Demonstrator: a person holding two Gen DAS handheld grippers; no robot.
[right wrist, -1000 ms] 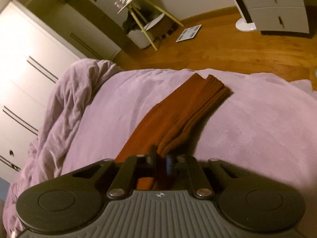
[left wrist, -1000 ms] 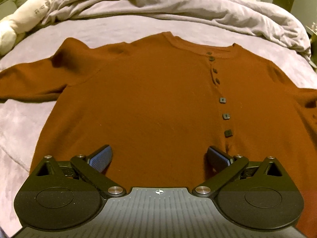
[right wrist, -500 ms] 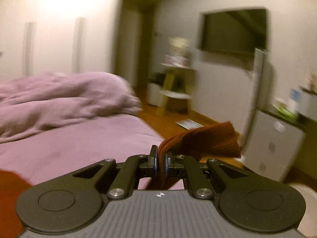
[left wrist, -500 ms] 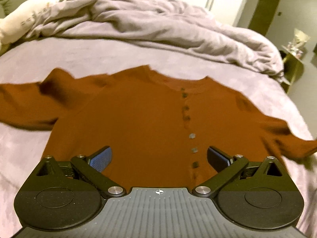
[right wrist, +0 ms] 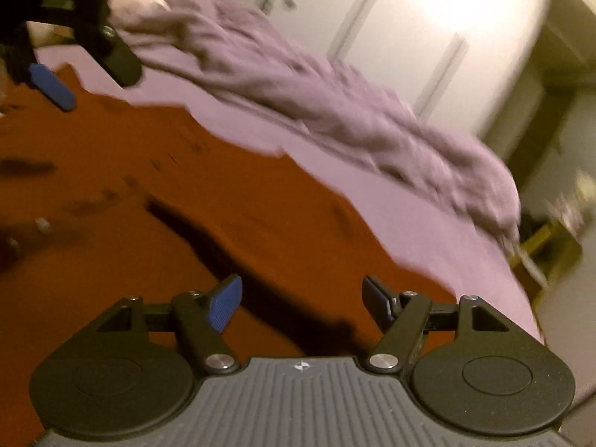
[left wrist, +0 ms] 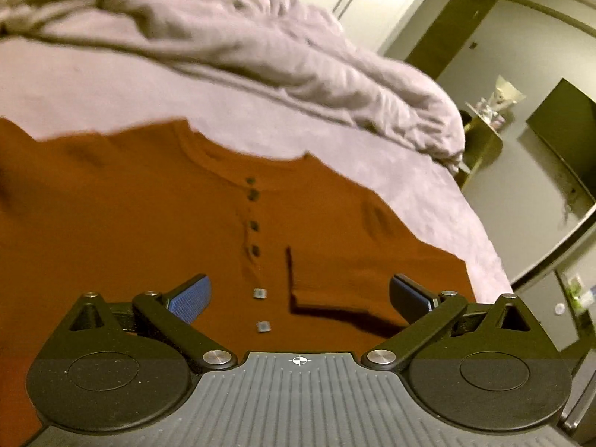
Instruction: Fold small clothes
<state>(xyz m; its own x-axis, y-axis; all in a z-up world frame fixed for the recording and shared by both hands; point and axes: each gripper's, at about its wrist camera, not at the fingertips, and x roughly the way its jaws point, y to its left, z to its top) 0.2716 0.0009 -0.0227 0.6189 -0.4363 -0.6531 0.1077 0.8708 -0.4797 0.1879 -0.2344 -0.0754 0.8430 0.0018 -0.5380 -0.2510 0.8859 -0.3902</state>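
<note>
Across lilac bedding [left wrist: 156, 85]: right sleeve [left wrist: 357, 279] just dropped over sweater [left wrist: 123, 223] front, right gripper [right wrist: 300, 300] newly opened and empty, left gripper [left wrist: 298, 298] wide, empty; other sleeve next.

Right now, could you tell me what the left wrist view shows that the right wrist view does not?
Only the left wrist view shows the buttons sharply, and the sleeve folded across the chest. Only the right wrist view shows the left gripper from outside, above the top, and the open right gripper, its jaws just opened, with nothing between them. Both show the top on the bed and the duvet.
</note>
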